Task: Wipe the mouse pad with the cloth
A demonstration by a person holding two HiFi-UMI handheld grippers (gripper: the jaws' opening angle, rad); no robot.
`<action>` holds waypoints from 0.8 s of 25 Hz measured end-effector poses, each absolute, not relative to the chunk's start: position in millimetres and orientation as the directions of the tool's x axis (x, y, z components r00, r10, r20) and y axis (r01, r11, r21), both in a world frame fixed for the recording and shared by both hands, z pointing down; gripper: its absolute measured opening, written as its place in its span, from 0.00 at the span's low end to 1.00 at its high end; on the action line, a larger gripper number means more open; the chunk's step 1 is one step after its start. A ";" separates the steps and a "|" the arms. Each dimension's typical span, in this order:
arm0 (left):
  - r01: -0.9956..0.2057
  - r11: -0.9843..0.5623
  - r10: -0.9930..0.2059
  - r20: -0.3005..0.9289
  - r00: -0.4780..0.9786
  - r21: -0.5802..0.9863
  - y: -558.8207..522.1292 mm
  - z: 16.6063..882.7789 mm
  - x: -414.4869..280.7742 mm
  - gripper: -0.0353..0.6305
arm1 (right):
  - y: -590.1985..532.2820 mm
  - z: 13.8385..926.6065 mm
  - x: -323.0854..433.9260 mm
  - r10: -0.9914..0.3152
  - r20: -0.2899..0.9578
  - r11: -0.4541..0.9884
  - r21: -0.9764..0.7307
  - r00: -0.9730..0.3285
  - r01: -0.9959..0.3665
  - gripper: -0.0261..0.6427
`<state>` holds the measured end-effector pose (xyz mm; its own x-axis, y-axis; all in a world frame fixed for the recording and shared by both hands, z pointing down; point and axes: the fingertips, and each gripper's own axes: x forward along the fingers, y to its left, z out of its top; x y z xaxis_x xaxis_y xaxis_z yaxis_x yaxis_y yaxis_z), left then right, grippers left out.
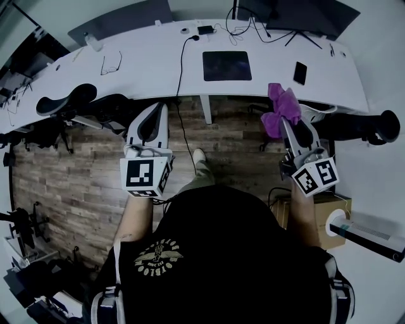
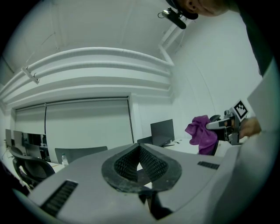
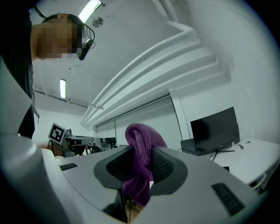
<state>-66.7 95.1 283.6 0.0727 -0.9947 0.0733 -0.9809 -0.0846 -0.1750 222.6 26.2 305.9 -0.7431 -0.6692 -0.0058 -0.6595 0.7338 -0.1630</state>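
A dark mouse pad [image 1: 226, 66] lies flat on the white desk [image 1: 139, 69], near its middle. A purple cloth [image 1: 283, 104] hangs bunched from my right gripper [image 1: 284, 121], in front of the desk's near edge and to the right of the pad. In the right gripper view the cloth [image 3: 139, 135] is pinched between the pads of the right gripper [image 3: 142, 153] and droops below them. My left gripper [image 1: 159, 109] is held out left of the pad, short of the desk; its jaws [image 2: 139, 151] meet at the tips with nothing between them. The cloth [image 2: 201, 131] also shows at the right in the left gripper view.
A black phone [image 1: 300, 73] lies right of the pad, glasses [image 1: 111, 65] to its left. A monitor [image 1: 304, 16] and cables stand at the back. One cable [image 1: 182, 101] hangs off the desk's front. Office chairs [image 1: 69, 101] [image 1: 373, 123] sit at both sides, a cardboard box [image 1: 316, 218] by my right.
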 end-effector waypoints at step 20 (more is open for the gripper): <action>-0.986 -0.074 -0.988 0.143 0.052 -0.149 -5.3 305.8 -139.5 0.06 | -83.1 323.9 135.1 -0.625 0.048 0.759 -0.197 -0.779 -0.621 0.19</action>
<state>-139.5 -5.3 305.8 0.0522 -0.9884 0.1427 -0.9861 -0.0736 -0.1489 135.1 -83.1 323.9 -0.7788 -0.6253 0.0485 -0.6213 0.7585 -0.1966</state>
